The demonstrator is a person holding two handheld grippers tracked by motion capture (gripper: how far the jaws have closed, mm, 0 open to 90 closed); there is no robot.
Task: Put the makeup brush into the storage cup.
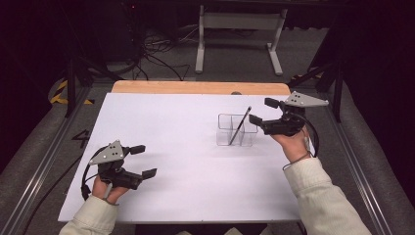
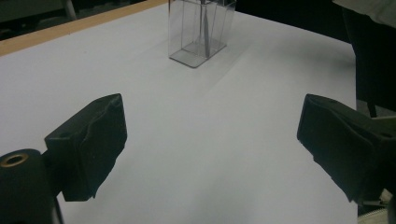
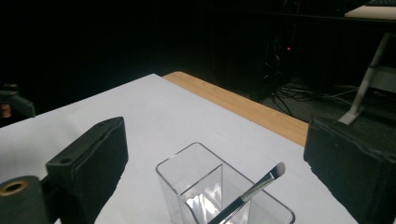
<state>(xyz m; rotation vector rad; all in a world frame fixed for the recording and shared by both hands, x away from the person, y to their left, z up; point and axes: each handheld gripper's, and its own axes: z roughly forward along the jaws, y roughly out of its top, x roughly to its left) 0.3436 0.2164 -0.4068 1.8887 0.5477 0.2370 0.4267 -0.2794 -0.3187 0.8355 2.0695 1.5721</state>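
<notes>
The makeup brush [image 1: 241, 125] stood leaning in the clear acrylic holder [image 1: 237, 130] toward the desk's [image 1: 161, 127] far right edge, its long axis tilted, bristle tip up toward the right gripper [image 1: 261, 111]. That gripper, jaws released and empty, hovered just beside the holder. The left gripper [image 1: 144, 160], equally released, sat well apart near the front left corner.

Light falls from overhead onto the white table [image 1: 186, 161], which reads bright while the floor and surroundings from ten to two o'clock sink into near black. Shadows on the sheet are soft and faint. In both gripper views the near black jaws are blurred and murky. The clear container [image 3: 224, 196] catches small glints.
</notes>
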